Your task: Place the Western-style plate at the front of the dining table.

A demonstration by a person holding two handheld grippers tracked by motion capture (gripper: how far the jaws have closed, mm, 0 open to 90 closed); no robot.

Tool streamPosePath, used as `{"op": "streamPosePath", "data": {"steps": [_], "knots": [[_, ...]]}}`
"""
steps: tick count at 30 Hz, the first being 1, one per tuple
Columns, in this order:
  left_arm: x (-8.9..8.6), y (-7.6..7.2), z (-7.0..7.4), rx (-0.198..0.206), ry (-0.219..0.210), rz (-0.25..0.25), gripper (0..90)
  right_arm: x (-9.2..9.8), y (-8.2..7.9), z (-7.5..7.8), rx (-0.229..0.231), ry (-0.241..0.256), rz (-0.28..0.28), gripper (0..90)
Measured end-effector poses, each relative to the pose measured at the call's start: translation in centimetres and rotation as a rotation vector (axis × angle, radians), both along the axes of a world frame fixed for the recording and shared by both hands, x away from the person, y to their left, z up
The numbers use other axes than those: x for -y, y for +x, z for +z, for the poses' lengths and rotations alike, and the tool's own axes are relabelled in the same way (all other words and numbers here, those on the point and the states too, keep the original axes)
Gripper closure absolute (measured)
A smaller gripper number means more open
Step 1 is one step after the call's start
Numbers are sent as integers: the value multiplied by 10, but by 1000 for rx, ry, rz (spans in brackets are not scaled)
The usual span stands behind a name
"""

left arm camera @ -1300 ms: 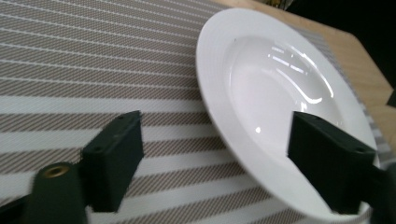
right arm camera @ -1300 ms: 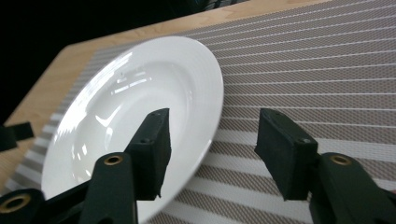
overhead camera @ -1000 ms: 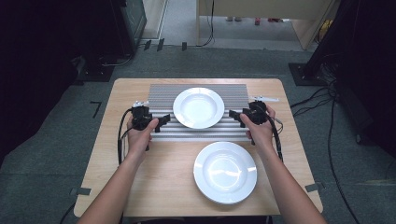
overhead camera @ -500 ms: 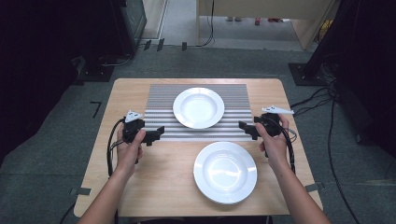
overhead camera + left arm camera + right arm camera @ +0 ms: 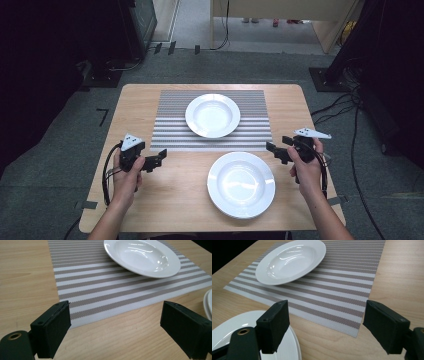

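The table (image 5: 150, 200) carries a striped mat (image 5: 172, 127) holding the far plate (image 5: 212, 115). The near plate (image 5: 241, 184) lies on bare wood, just inboard of the right gripper (image 5: 274, 150); the left gripper (image 5: 157, 159) is farther. Both sets of jaws stand apart, empty.

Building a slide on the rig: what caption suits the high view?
Two open hand-held grippers, left and right, flank a white plate on a wooden table.

Glossy ceramic plate (image 5: 212, 115), woven placemat (image 5: 172, 131), wooden table (image 5: 175, 200)
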State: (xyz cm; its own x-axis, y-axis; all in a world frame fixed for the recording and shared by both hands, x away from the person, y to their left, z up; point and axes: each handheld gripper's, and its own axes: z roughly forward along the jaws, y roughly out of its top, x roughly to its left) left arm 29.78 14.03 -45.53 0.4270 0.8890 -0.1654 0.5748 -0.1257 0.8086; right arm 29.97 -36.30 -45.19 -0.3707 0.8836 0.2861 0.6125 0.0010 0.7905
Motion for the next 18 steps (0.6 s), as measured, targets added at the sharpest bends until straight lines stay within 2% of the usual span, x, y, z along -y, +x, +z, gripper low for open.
{"op": "streamPosePath", "data": {"steps": [4,18], "knots": [[-7,-11,-5,-3,10,6,94,7,-11,-3,-5,12,-7,209],[-39,-41,-24,-29,7,73,94,35,-47,-22,-27,3,-46,212]]}}
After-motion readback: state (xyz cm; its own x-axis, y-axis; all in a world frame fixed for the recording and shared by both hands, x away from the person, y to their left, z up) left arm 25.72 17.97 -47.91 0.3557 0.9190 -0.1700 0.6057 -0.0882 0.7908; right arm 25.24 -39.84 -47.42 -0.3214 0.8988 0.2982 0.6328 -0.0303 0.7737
